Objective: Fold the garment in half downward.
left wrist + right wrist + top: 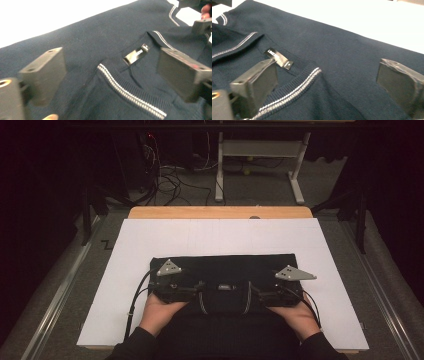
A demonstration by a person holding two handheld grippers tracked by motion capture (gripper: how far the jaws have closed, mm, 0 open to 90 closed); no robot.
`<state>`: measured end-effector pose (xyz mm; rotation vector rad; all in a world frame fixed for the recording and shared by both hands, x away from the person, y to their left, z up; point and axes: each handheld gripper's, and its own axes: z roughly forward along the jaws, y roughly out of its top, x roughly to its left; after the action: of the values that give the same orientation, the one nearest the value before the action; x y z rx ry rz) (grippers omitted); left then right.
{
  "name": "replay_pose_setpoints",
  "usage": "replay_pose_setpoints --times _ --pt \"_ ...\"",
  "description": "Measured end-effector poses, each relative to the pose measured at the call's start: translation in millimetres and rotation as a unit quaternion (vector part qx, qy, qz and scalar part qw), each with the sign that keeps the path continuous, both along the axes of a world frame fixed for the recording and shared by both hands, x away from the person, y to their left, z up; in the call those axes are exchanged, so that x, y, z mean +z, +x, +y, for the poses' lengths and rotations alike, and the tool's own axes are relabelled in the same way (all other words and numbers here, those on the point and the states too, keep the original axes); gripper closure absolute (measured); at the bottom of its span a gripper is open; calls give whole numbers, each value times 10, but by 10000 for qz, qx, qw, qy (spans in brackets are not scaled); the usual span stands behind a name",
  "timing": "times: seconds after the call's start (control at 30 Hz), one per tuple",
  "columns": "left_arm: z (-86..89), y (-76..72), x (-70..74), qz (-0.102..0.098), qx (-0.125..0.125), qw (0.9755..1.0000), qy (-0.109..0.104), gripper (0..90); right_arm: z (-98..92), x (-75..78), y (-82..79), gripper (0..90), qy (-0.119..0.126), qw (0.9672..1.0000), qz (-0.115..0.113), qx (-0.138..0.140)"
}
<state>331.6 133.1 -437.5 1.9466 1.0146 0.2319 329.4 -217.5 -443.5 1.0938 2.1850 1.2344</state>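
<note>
High view: folded navy sweater [225, 270] flat on the white sheet [220, 237], left gripper [192, 291] and right gripper [256, 295] flanking its striped collar [202, 302] (label [226, 287] between), jaws apart, holding nothing, seemingly poised to pinch the collar's two sides.

Wooden table [220, 212]; white sheet [150, 240] covering it; dark sweater [225, 270] on sheet.
</note>
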Motion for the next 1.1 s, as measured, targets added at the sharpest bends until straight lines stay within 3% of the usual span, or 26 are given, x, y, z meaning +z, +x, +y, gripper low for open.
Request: replay_pose_setpoints --times 0.2,0.37,0.6,0.73,0.87,1.1 --pt "-81 84 -188 371 35 9984 430 166 40 -36 43 206 -5 9997 230 110" --pt "-101 100 -268 458 28 9975 536 266 86 -85 67 296 -46 9992 387 126" --pt "-152 142 -338 767 -83 9949 652 310 189 -192 85 332 -293 9978 582 137" --pt "-189 135 -348 732 -95 9941 800 364 244 -268 98 354 -406 9962 754 142" --pt "-200 122 -351 692 -132 9942 818 445 268 -294 101 403 -509 9957 770 95" --pt "-197 99 -352 592 -179 9950 788 623 262 -291 103 608 -525 9955 792 58"
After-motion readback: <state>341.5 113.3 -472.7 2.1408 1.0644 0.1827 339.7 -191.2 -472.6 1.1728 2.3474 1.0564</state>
